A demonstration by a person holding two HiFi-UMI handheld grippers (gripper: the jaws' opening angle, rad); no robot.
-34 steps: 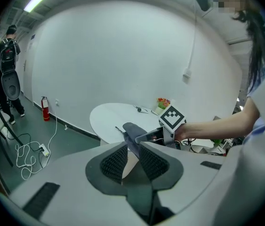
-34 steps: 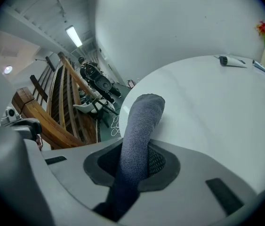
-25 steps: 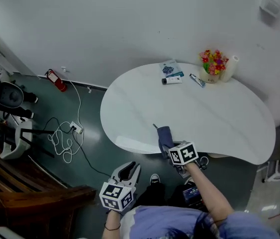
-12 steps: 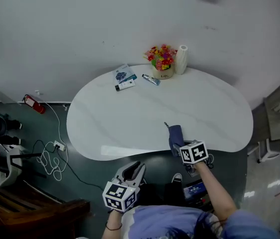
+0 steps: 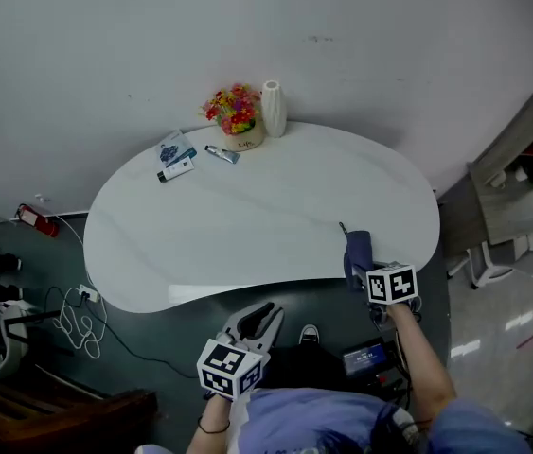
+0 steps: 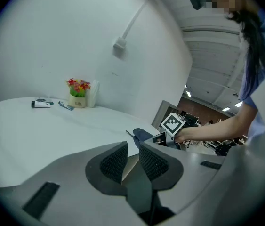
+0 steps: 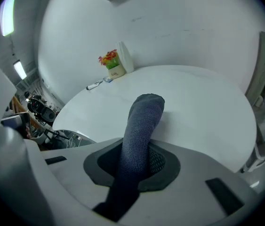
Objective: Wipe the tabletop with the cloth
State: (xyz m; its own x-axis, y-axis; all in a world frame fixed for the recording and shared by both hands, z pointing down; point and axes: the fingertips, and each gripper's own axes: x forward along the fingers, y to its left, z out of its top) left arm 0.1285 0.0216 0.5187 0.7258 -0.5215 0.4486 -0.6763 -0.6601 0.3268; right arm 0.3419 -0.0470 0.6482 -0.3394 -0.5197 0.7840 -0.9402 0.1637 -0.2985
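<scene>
Near the front right edge of one white, bean-shaped table: one dark blue cloth, pinched in the right gripper. From that right gripper, both jaws pressed onto the cloth, knitted band rising out of the grip, arching forward, rounded free end out over the table; contact of that end with the surface not clear. Off the table, lower left in the head view: the left gripper, held over dark floor, well apart from the cloth. From this left gripper, two ribbed pads a narrow slit apart, nothing between, only the edge of the table showing through the gap. Beyond them, the cloth and the right gripper with its marker cube, one bare forearm behind. Two grippers in all, one cloth, one table. At the far edge, by the wall, one pot of red and yellow flowers, one white cylinder upright just beside it on the right. Left of the pot, three small items lying flat: one slim tube nearest, then one white tube with a dark cap, then one blue packet just beside that tube. Same pot and cylinder far off in the right gripper view. On the floor at left, one red extinguisher by the wall and one coil of white cable. Under the front edge, one shoe.
</scene>
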